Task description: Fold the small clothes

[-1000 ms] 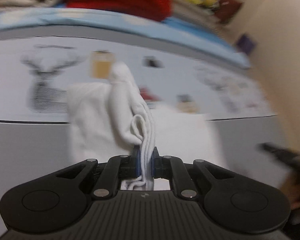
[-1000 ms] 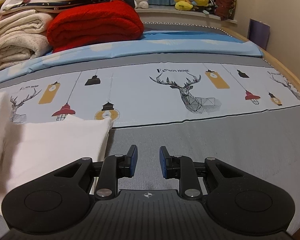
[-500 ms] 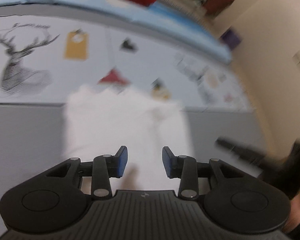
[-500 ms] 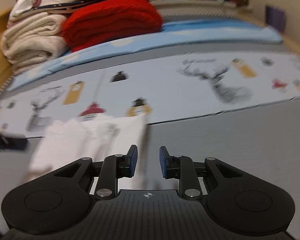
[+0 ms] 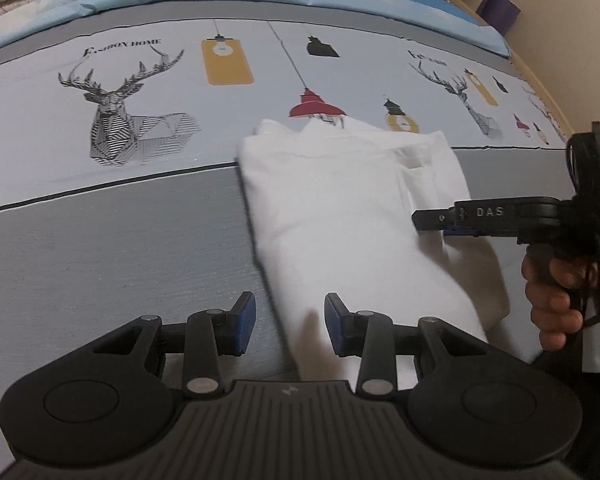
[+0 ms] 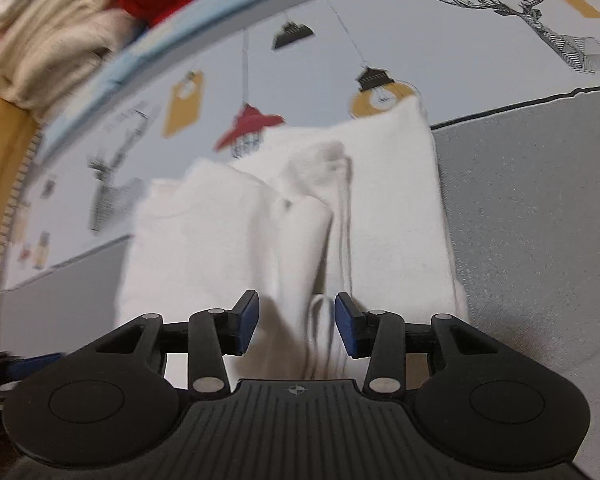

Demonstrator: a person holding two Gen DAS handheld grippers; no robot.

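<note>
Left wrist view first, nearest stuff at the bottom of the frame: the left claw (image 5: pixel 290 328) sits with its jaws apart, nothing pinched. The near edge of the white garment (image 5: pixel 352 216) lies under the gap, closer to the right pad, but neither pad presses on it. The log-side story matches what shows: those jaws have just been opening, and the cloth they frame is lying loose on the bed.

The garment is a folded white bundle spread across the grey band of the bedsheet (image 5: pixel 112 248), running from the bottom centre up to the middle of the frame, its far end overlapping the printed strip with the red lamp (image 5: pixel 315 106). At the right edge, a hand (image 5: pixel 556 304) grips the handle of the right claw (image 5: pixel 432 222), whose black fingers reach in sideways over the right side of the garment.

Right wrist view, a bit blurry: same claw from behind, jaws [no tight grip] standing moderately apart and just opened further, with a bunched ridge of the white cloth (image 6: pixel 320 240) rising between the pads without being squeezed.

Farther up: the deer print (image 5: pixel 120 120) at left centre, then the blue sheet border, and a stack of folded blankets (image 6: pixel 56 52) in the upper left corner.
</note>
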